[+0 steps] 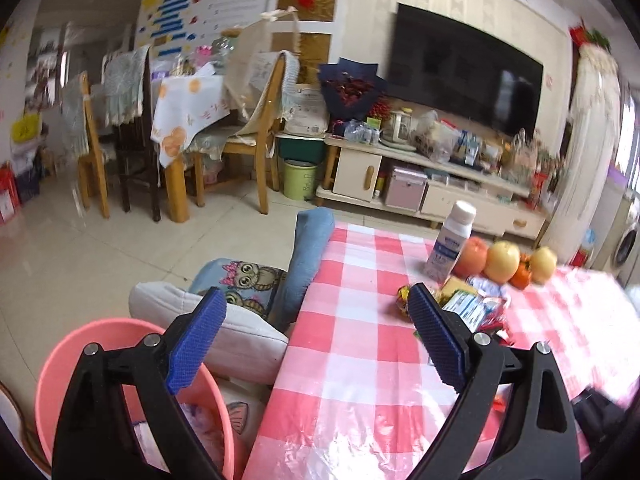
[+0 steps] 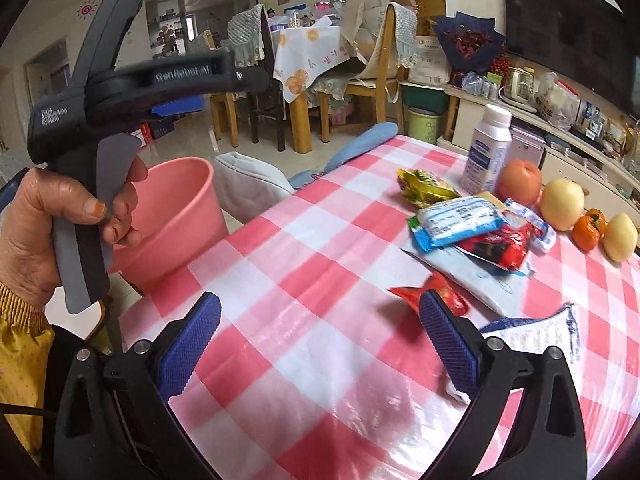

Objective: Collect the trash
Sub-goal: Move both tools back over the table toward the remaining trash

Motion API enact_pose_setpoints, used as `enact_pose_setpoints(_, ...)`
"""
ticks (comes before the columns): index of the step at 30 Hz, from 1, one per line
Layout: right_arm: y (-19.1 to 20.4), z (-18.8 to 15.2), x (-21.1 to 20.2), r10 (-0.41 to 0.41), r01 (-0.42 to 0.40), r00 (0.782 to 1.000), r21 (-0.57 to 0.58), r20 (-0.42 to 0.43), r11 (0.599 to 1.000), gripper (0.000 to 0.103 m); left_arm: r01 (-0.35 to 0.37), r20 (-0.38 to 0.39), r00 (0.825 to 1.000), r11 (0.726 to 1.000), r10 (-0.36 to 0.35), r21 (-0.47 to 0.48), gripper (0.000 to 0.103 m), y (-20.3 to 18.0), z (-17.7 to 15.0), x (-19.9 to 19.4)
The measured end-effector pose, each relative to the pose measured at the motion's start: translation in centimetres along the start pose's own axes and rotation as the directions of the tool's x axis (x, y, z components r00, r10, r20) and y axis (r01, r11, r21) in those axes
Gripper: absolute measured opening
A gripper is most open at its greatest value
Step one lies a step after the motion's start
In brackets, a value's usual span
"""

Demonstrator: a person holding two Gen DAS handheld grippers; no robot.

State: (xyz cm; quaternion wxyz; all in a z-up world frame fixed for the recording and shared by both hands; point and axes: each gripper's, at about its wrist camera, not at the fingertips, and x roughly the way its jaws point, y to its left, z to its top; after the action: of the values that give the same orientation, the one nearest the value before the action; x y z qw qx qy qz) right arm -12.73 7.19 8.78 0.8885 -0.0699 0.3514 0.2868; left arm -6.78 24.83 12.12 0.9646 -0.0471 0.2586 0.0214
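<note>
Here, left hand-held gripper (image 1: 316, 336) hovering jaws apart beside pink bin (image 1: 60, 364), right hand-held gripper (image 2: 320, 344) gaping over checkered tabletop (image 2: 320, 264), wrappers (image 2: 460, 220) lying near 4 fruits (image 2: 560, 204).

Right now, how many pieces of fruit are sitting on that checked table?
4, in a row at the table's far side: a reddish apple beside the white bottle, then a yellow apple, a small orange fruit, and a yellow one. More may be hidden.

Wrappers (image 2: 472, 224) on table (image 2: 304, 280), bottle (image 2: 488, 150) and fruit (image 2: 560, 204) behind them, bucket (image 2: 172, 216) left of table
</note>
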Motion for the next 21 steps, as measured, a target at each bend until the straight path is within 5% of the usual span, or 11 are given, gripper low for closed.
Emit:
enact_pose_setpoints(6,-2.4,-0.2,-1.1,0.000,0.000,1.000,0.052,0.011,0.999,0.098,0.012,-0.043,0.999,0.998,-0.009,0.054,0.093,-2.0,-0.4,1.7)
enact_pose_setpoints(14,-6.9,-0.4,-2.9,-0.041,0.039,0.999,0.145,0.016,0.989,0.098,0.074,-0.071,0.995,0.997,-0.073,0.009,0.093,-3.9,-0.4,3.3)
enact_pose_setpoints(21,-11.7,-1.1,-4.1,-0.110,0.107,0.994,0.264,-0.005,0.959,0.098,0.127,-0.141,0.982,0.992,-0.122,0.022,0.092,-9.2,-0.3,5.9)
